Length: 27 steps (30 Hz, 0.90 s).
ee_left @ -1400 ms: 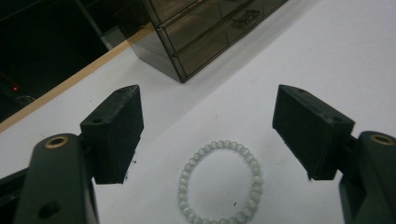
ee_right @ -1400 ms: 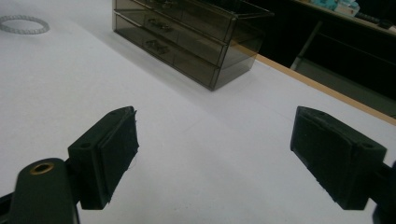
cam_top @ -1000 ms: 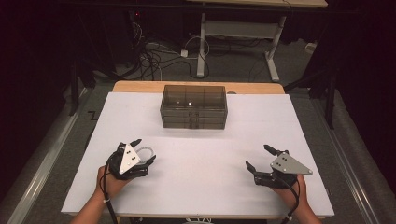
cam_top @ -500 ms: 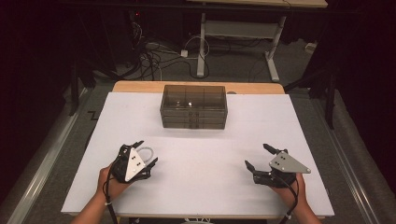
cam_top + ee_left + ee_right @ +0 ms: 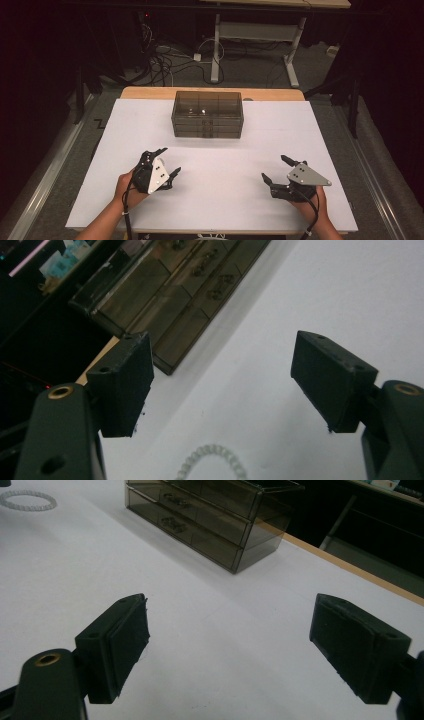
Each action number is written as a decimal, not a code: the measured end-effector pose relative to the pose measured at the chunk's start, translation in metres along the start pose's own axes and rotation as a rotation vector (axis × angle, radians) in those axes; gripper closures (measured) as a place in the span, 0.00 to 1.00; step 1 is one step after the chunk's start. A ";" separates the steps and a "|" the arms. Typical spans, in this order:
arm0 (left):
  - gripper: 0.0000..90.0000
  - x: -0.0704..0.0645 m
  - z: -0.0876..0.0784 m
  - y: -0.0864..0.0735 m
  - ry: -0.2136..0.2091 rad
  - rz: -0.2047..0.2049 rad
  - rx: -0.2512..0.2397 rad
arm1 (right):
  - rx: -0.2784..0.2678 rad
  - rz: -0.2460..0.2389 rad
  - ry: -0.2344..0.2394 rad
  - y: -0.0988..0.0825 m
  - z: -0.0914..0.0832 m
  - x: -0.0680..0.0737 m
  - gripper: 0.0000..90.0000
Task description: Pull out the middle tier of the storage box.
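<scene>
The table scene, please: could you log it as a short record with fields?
surface: white table
box: smoky clear drawer box at the far middle, drawers shut, small items dimly visible inside
bracelet: white beaded ring flat on the table, just below the left gripper's jaws
left gripper: open, empty, tilted, above the bracelet
right gripper: open, empty, near right of the table
contact: neither gripper touches the box

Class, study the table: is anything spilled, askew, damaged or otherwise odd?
Nothing stands out. The smoky drawer box stands square, drawers shut. A white beaded bracelet lies flat on the white tabletop before the open left gripper. The right gripper is open too.
</scene>
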<state>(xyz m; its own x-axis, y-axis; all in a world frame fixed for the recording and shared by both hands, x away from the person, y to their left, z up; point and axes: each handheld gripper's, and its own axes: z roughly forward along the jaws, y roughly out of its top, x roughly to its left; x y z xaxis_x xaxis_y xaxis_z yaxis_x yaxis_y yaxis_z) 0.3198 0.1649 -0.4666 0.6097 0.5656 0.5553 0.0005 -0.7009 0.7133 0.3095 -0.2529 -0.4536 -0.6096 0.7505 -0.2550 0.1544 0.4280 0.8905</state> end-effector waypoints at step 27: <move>0.30 0.006 0.082 0.053 0.092 0.100 -0.025 | 0.011 -0.021 -0.022 0.001 0.000 0.003 0.18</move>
<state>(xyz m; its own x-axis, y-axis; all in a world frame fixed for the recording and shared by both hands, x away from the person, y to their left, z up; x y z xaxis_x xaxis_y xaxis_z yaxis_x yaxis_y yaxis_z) 0.3883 0.0956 -0.4602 0.5305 0.5316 0.6602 -0.0771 -0.7454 0.6622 0.3075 -0.2501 -0.4535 -0.5953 0.7523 -0.2821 0.1502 0.4492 0.8807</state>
